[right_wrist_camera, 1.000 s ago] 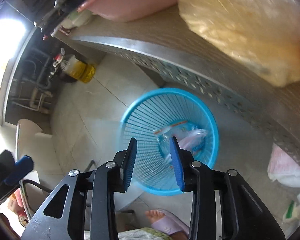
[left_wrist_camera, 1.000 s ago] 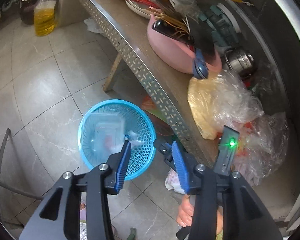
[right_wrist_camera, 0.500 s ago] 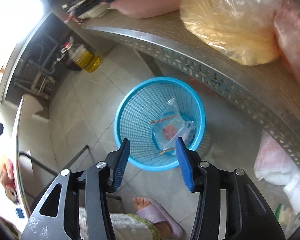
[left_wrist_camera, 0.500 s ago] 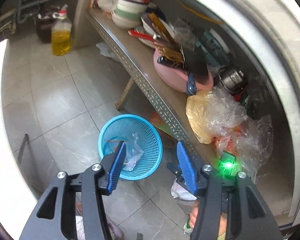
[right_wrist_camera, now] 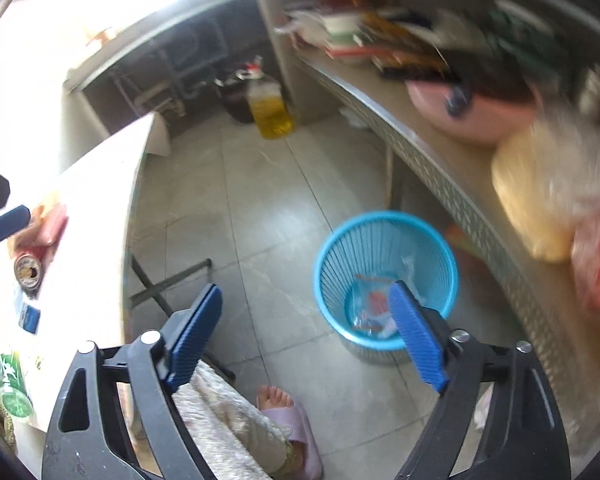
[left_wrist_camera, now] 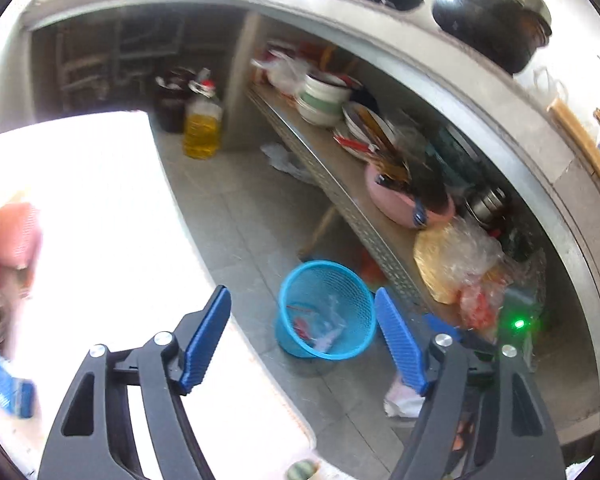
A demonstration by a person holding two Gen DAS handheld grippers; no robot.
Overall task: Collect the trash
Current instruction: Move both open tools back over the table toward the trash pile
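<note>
Blue mesh wastebasket point(left_wrist_camera: 326, 308) point(right_wrist_camera: 386, 280) stands on the tiled floor just beside the perforated metal shelf point(left_wrist_camera: 364, 220). Inside it: a clear plastic bag point(right_wrist_camera: 374, 306) with red contents, lying at the bottom. On the shelf above the wastebasket: a pink basin point(left_wrist_camera: 406, 208) holding utensils. Left gripper point(left_wrist_camera: 302, 344): jaws spread wide, empty, clear of the wastebasket. Right gripper point(right_wrist_camera: 304, 338): jaws likewise wide apart, holding nothing, raised above the wastebasket.

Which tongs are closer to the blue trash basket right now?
Right, probably. The right tongs hang just above the blue trash basket; the left tongs sit farther back.
</note>
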